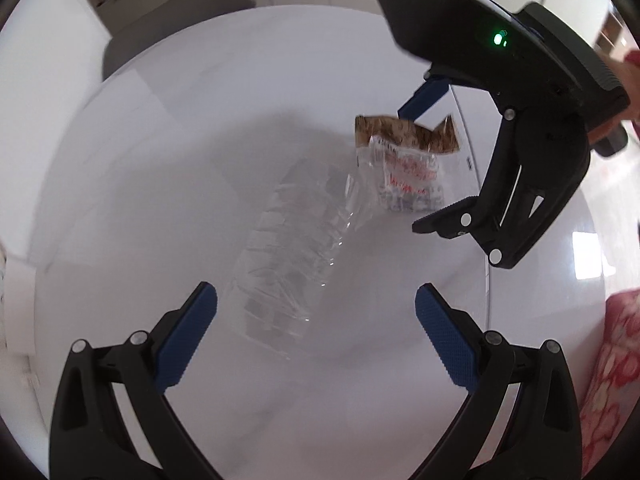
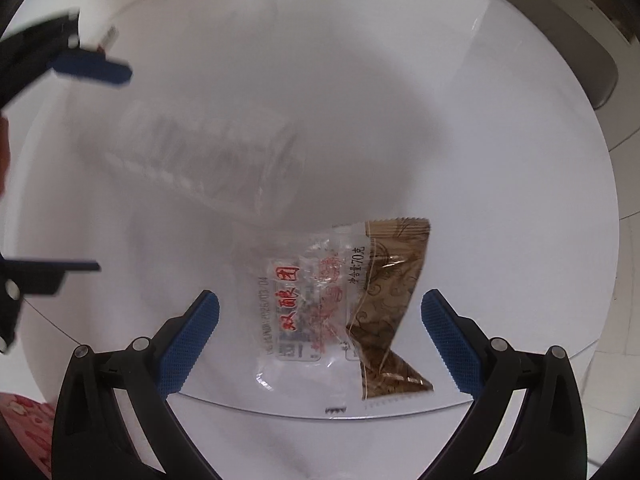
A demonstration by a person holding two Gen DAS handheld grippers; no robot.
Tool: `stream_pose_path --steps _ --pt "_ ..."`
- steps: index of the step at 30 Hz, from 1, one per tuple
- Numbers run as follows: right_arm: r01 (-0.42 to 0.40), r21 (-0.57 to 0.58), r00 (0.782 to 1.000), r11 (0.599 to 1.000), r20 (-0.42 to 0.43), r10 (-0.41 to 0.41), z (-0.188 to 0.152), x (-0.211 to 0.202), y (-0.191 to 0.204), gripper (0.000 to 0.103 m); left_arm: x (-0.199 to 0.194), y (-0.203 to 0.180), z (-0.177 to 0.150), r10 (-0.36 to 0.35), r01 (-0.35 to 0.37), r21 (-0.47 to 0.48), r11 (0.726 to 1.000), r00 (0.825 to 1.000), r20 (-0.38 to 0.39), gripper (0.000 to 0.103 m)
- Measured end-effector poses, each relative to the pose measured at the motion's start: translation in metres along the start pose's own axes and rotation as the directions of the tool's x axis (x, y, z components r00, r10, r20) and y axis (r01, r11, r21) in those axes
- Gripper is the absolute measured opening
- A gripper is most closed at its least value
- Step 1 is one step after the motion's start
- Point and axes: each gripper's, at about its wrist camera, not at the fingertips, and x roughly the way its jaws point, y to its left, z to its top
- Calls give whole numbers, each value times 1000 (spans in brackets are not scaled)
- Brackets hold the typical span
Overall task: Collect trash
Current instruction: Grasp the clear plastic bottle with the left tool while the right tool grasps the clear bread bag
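Observation:
A clear crushed plastic bottle (image 1: 292, 248) lies on the round white table (image 1: 160, 140). My left gripper (image 1: 316, 304) is open just above and in front of its near end. An empty snack wrapper (image 1: 408, 160), clear with red print and a brown end, lies beyond the bottle. My right gripper (image 2: 320, 312) is open, its fingers on either side of the wrapper (image 2: 344, 308) near the table's edge. The bottle (image 2: 208, 160) also shows in the right wrist view, blurred. The right gripper (image 1: 412, 168) shows in the left wrist view over the wrapper, and the left gripper (image 2: 108, 168) shows at the left of the right wrist view.
A grey chair (image 1: 168, 12) stands behind the table, also in the right wrist view (image 2: 560, 20). A red flowered cloth (image 1: 612, 380) is at the right edge. A seam (image 2: 360, 414) crosses the table near its front edge.

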Motion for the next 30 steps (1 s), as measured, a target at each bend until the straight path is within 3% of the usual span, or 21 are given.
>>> stream_pose_path --steps 5,8,12,17,21,27,28,30 --pt "50 -9 999 999 -5 -50 4 12 6 99 15 10 2 -24 25 19 1000 999 -21 95" --pt "17 17 1000 1000 -18 -17 -1 15 4 82 23 13 6 -50 50 19 999 999 -19 95" --pt "27 21 1000 999 -10 -27 -21 8 -3 69 33 15 16 -65 66 22 998 998 -13 95" --pt "3 77 1000 997 9 -4 -29 -1 -8 59 42 10 28 -46 47 100 994 999 -9 95" --pt "-11 126 1000 992 24 8 -38 -6 -15 57 51 8 31 -54 56 129 990 998 -25 95" --pt "-50 195 998 980 56 40 -58 -13 -33 57 69 7 31 -43 53 132 990 996 -77 71" --pt "-53 207 997 977 61 41 -59 -14 -34 57 71 8 31 -48 59 120 991 995 -86 63" --pt "-63 227 996 972 71 48 -61 -16 -36 57 74 11 30 -56 65 89 994 994 -95 61"
